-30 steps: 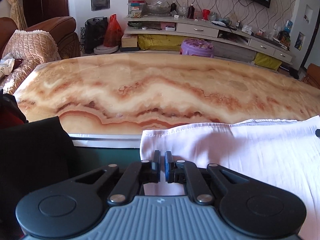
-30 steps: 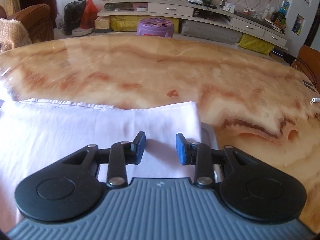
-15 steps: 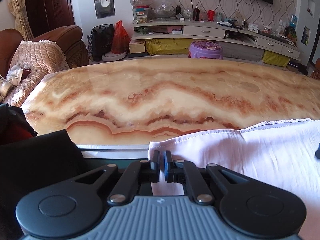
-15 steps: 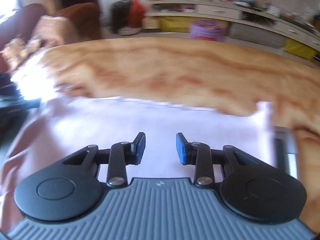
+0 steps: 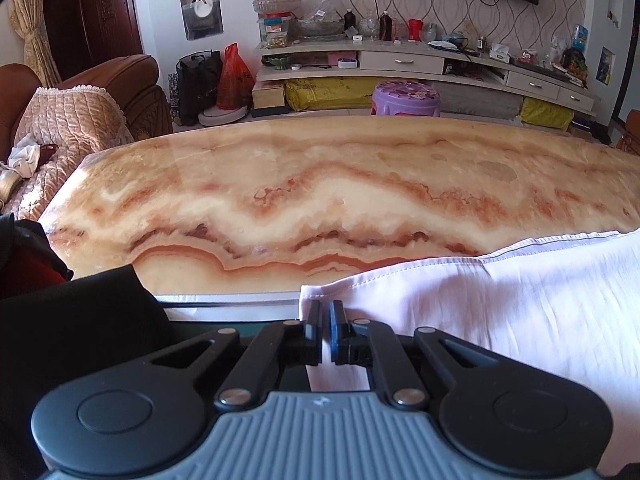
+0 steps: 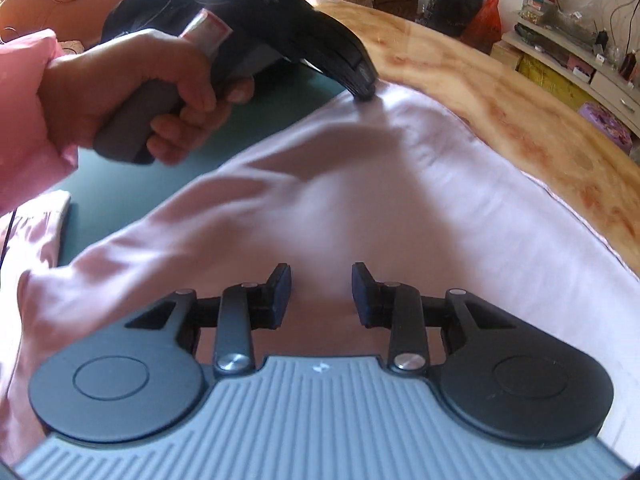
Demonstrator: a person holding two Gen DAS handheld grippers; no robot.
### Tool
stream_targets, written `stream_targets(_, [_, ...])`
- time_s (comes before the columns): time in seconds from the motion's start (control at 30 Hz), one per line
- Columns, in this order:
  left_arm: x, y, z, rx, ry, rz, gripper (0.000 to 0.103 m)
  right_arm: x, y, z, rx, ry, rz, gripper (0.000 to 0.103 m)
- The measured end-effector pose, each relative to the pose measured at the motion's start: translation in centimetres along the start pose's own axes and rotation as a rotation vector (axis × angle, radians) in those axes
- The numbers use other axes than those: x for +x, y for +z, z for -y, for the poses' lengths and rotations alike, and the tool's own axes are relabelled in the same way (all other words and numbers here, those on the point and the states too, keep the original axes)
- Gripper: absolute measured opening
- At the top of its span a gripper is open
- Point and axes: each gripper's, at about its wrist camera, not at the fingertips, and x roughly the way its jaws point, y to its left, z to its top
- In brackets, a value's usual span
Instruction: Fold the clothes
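Note:
A pale pink garment [image 5: 500,312] lies on the near part of the marble table [image 5: 320,200]. My left gripper [image 5: 325,320] is shut on the garment's left corner at the table's near edge. In the right wrist view the garment [image 6: 380,200] spreads wide, and the left gripper [image 6: 362,90] pinches its far corner, held by a hand. My right gripper [image 6: 321,284] is open and empty, just above the middle of the cloth.
A dark green surface [image 6: 120,192] lies beside the cloth. Another pink cloth [image 6: 32,232] sits at the left. A black item [image 5: 72,340] is left of my left gripper. A sofa [image 5: 80,120], a purple stool [image 5: 406,98] and a TV shelf stand beyond the table.
My right gripper swung left from the garment's right edge and now faces the left gripper across the cloth. The left gripper stays shut on the corner, lifted slightly.

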Motion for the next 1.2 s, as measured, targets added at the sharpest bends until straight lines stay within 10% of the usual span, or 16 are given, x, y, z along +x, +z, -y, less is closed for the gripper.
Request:
stream_targets(0.17, [0.0, 0.4, -0.6, -0.022, 0.029, -0.009, 0.006, -2.1, -2.7, 1.6, 0.028, -0.051, -0.083, 0.041])
stream_targets(0.33, [-3.6, -1.4, -3.9, -0.131, -0.165, -0.105, 0.026, -1.7, -2.3, 0.6, 0.009, -0.092, -0.048, 0.043])
stream_targets(0.87, [-9.7, -10.7, -5.1, -0.274, -0.362, -0.207, 0.035, -3.3, -3.6, -4.5, 0.182, 0.116, 0.092, 0.044])
stream_targets(0.93, [-9.5, -10.7, -4.9, -0.276, -0.350, -0.207, 0.026, -3.2, -4.1, -5.0, 0.192, 0.120, 0.086, 0.044])
stream_targets(0.97, [-9.4, -10.7, -4.8, -0.267, -0.332, -0.214, 0.004, -3.1, -4.3, -5.1, 0.195, 0.116, 0.082, 0.044])
stream_targets(1.2, [-13.8, -10.3, -3.2, -0.160, -0.125, -0.072, 0.000, -3.0, -5.0, -6.1, 0.164, 0.070, 0.074, 0.043])
